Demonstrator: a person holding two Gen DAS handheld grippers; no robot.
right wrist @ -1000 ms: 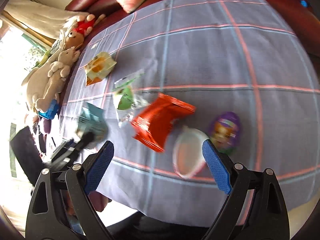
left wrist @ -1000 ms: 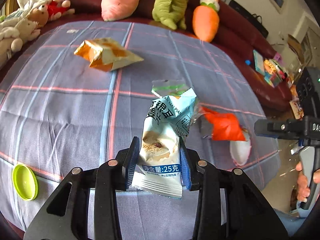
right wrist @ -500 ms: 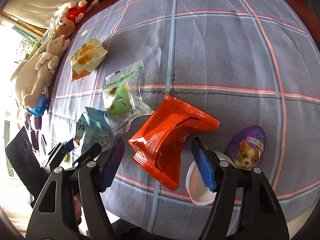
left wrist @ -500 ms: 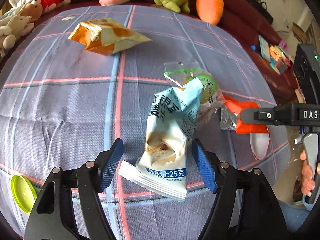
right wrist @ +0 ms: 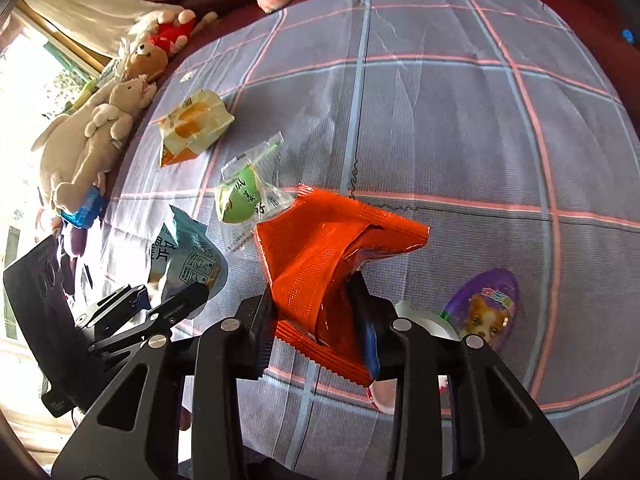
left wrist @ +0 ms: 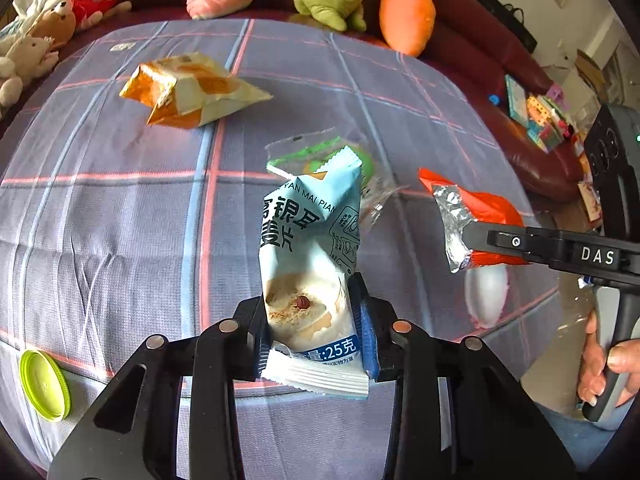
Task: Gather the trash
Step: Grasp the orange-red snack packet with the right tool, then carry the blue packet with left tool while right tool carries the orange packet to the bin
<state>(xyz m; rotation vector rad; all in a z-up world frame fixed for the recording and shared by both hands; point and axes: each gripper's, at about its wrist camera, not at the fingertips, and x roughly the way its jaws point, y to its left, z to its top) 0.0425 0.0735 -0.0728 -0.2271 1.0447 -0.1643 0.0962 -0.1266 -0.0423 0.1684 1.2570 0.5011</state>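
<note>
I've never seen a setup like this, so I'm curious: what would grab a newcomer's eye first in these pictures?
First, the two wrappers pinched up off the checked grey-blue cloth: the left gripper clamps a pale blue snack packet, and the right gripper clamps a shiny orange-red foil bag. Then the row of plush toys at the cloth's far edge, above all the orange carrot plush.

Plush toys (left wrist: 406,12) along sofa (left wrist: 500,68); checked cloth (left wrist: 100,216); books (left wrist: 532,116) on sofa seat.

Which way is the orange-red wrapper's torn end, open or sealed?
Open. The orange-red wrapper shows its silver foil lining at the end near the right gripper, whose jaws are shut on it; the mouth gapes in the right wrist view.
</note>
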